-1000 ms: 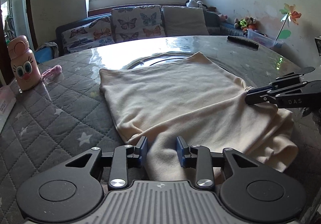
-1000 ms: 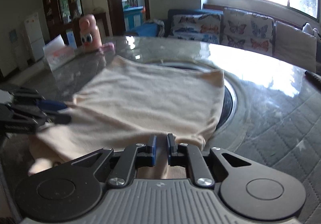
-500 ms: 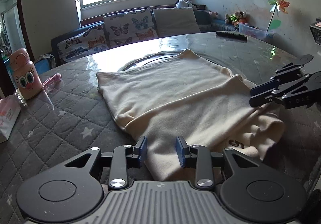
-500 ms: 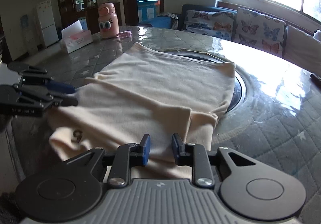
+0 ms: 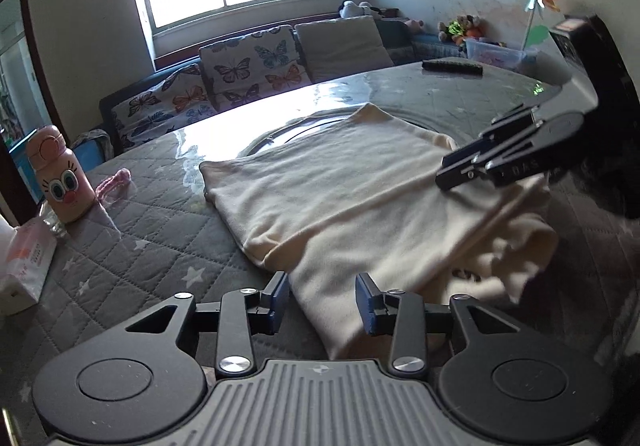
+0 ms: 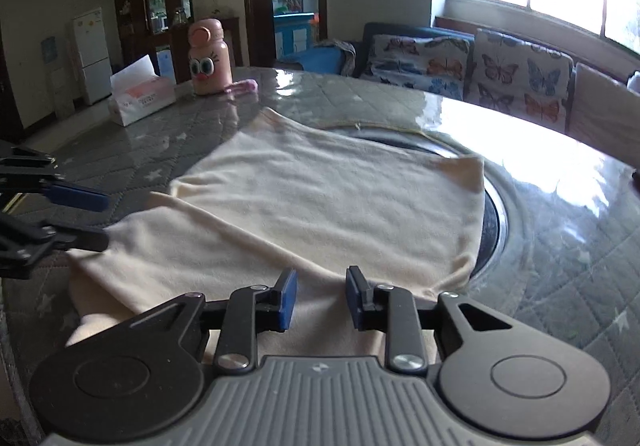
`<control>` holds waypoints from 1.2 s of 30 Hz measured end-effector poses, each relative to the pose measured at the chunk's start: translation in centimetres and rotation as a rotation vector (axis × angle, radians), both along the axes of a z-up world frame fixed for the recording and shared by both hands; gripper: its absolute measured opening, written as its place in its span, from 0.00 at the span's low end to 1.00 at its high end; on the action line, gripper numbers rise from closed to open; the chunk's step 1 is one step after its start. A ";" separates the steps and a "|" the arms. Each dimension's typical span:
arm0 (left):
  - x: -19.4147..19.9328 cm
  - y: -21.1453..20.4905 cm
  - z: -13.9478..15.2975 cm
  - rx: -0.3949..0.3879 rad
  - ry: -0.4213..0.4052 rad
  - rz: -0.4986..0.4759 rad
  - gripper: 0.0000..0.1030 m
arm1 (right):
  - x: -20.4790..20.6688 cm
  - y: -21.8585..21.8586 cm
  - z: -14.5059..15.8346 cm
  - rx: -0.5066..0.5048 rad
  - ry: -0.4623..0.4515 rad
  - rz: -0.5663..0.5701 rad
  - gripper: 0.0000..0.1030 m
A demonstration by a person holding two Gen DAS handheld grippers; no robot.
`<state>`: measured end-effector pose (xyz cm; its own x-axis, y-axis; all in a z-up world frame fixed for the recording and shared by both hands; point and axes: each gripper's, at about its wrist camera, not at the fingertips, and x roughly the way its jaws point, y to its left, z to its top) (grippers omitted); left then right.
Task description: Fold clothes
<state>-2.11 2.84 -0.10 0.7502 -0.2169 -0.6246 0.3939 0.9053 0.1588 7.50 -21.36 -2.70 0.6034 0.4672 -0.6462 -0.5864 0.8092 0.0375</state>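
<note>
A cream garment (image 5: 360, 198) lies partly folded on the round table, its near end doubled over and rumpled at the right (image 5: 520, 254). It also shows in the right wrist view (image 6: 320, 198). My left gripper (image 5: 322, 300) is open, its jaws on either side of the near left fold. My right gripper (image 6: 318, 296) is open over the near right edge of the garment. In the left wrist view the right gripper (image 5: 460, 170) hovers just above the cloth. In the right wrist view the left gripper (image 6: 100, 218) is at the cloth's left corner.
A pink cartoon bottle (image 5: 62, 174) and a tissue pack (image 5: 24, 266) stand at the table's left. A dark remote (image 5: 452, 67) lies at the far edge. A round inset ring (image 6: 496, 222) sits under the garment. A sofa with butterfly cushions (image 5: 248, 66) is behind.
Both grippers have lifted and drawn back from the garment. My right gripper went from shut on the cloth to open, letting the folded edge drop. My left stayed open.
</note>
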 end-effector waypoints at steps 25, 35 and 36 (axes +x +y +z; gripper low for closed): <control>-1.9 -6.1 -1.6 0.035 -0.068 -0.276 0.12 | -6.3 -3.9 2.3 -0.079 -0.049 0.087 0.42; 1.5 -4.8 0.3 -0.061 -0.040 -0.183 0.09 | -8.4 -2.5 1.6 -0.172 -0.118 0.275 0.58; 1.8 -4.7 0.4 -0.068 -0.036 -0.180 0.09 | -8.3 -2.1 1.3 -0.169 -0.126 0.292 0.58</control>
<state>-0.35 -1.85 0.30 0.7172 -0.3899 -0.5776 0.5454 0.8300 0.1169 -0.78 -23.45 -1.40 0.5406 0.5244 -0.6579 -0.7850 0.5956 -0.1703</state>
